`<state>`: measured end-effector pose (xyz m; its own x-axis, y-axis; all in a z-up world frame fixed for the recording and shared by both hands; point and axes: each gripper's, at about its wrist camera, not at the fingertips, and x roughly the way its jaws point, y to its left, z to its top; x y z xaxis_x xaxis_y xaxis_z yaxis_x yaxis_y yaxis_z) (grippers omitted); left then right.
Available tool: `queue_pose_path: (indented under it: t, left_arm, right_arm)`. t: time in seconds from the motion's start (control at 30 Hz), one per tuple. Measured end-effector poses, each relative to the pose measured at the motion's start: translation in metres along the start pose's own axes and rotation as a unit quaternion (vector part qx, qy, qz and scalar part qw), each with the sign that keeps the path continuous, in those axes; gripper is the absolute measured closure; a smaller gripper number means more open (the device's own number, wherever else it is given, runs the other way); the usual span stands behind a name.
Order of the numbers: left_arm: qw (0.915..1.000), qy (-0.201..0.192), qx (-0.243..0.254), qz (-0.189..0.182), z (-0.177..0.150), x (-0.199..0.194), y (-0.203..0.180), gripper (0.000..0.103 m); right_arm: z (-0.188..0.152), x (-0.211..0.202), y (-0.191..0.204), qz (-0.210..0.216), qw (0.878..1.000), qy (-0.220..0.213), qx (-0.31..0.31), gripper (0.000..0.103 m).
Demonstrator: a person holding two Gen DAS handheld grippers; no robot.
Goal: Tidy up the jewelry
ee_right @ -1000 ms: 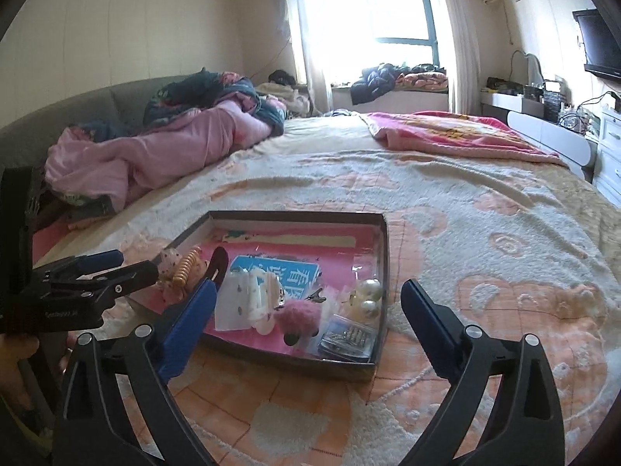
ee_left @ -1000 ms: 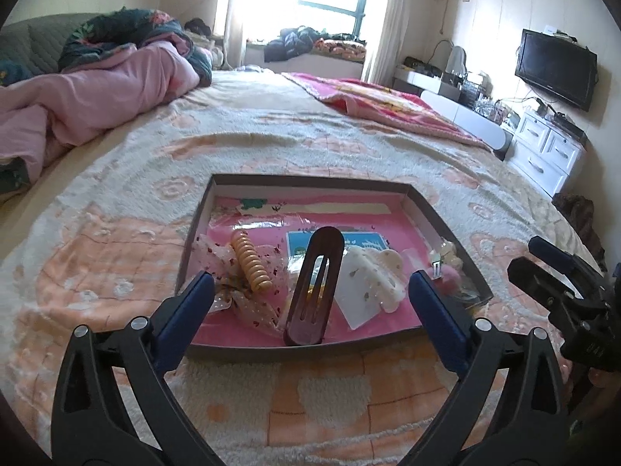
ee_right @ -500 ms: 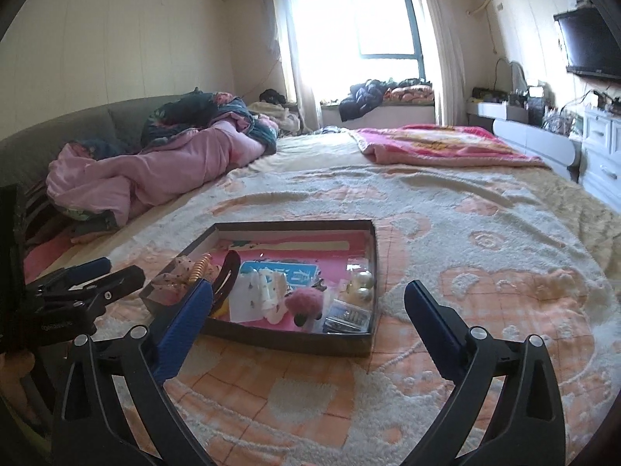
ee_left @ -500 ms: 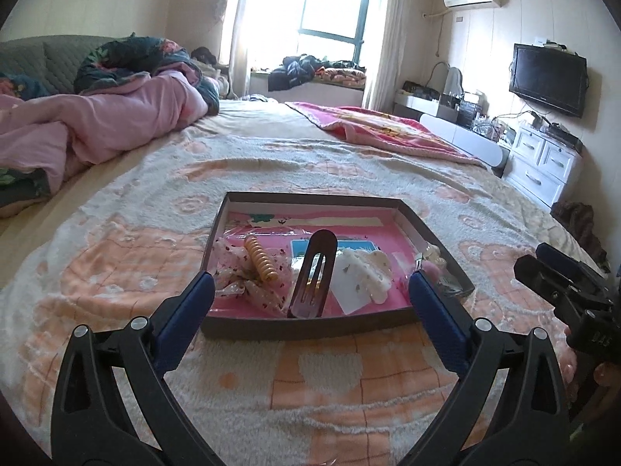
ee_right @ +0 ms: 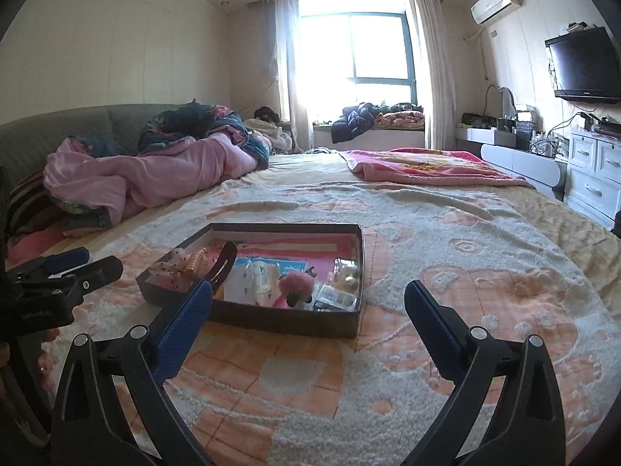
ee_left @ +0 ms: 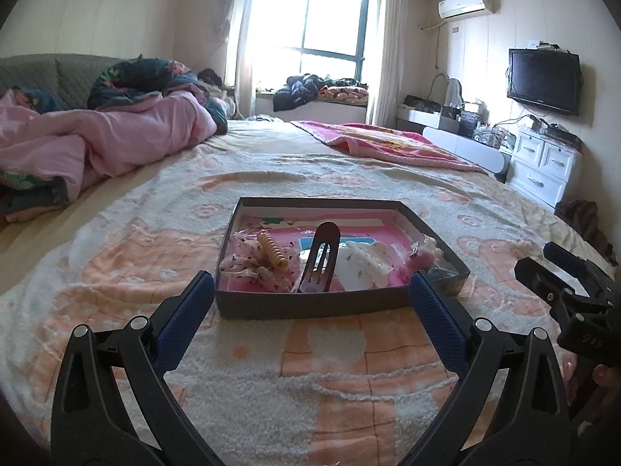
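A shallow grey box (ee_left: 310, 305) (ee_right: 295, 320) with a pink floor lies on the bed. It holds a brown hair clip (ee_left: 320, 256) (ee_right: 223, 264), a yellow spiral tie (ee_left: 273, 252) on a dotted pink scrunchie (ee_left: 252, 268), a white claw clip (ee_left: 365, 264) (ee_right: 252, 277), a pink pompom (ee_right: 297, 285) and pearly pieces (ee_right: 347, 273). My left gripper (ee_left: 310, 299) is open and empty, just short of the box's near wall. My right gripper (ee_right: 308, 303) is also open and empty, near the box's front right corner. Each gripper shows at the edge of the other's view.
The bed carries a peach and cream blanket (ee_left: 310, 369). A pink quilt (ee_left: 116, 139) is heaped at the left, a pink blanket (ee_left: 388, 143) lies at the far right. White drawers (ee_left: 543, 163) and a wall TV (ee_left: 543, 77) stand to the right.
Both grippers have drawn back and tilted up from the box, which now looks smaller and farther away. Both stay open; nothing in the box has moved.
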<state>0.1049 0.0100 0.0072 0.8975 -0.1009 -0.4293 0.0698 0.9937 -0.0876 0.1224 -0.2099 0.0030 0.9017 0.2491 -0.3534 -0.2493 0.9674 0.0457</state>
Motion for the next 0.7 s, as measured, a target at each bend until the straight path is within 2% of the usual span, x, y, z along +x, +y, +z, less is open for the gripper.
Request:
queue_pose_path:
  t: [0.33, 0.7]
  left_arm:
    - [0.9998, -0.018, 0.005, -0.001, -0.011, 0.0, -0.001, 0.011]
    - [0.9997, -0.022, 0.009, 0.003, -0.015, 0.008, -0.005, 0.011]
  right_arm:
    - [-0.011, -0.004, 0.003, 0.003, 1.0, -0.026, -0.003, 0.007]
    - [-0.02, 0.011, -0.003, 0.0, 1.0, -0.011, 0.019, 0.007]
